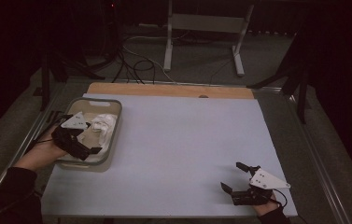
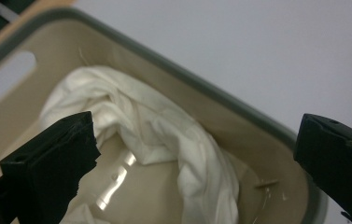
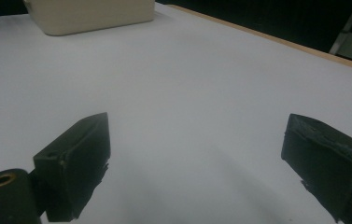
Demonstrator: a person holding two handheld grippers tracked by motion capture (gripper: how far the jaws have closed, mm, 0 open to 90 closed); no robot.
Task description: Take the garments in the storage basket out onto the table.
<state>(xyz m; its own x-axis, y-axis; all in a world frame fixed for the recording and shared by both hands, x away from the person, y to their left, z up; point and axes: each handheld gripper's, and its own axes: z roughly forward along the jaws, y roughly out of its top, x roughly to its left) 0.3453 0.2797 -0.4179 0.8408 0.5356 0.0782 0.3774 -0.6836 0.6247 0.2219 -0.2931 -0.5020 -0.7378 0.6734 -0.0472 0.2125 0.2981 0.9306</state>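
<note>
While the left tongs hang over the beige plastic bin with jaws spread wide and gripping nothing, a crumpled white cloth lies inside that bin, bunched toward its far end. Seen from the left gripper view, the cloth sits between and beyond the jaws. Well right of the bin, the right tongs rest wide open over the bare tabletop.
</note>
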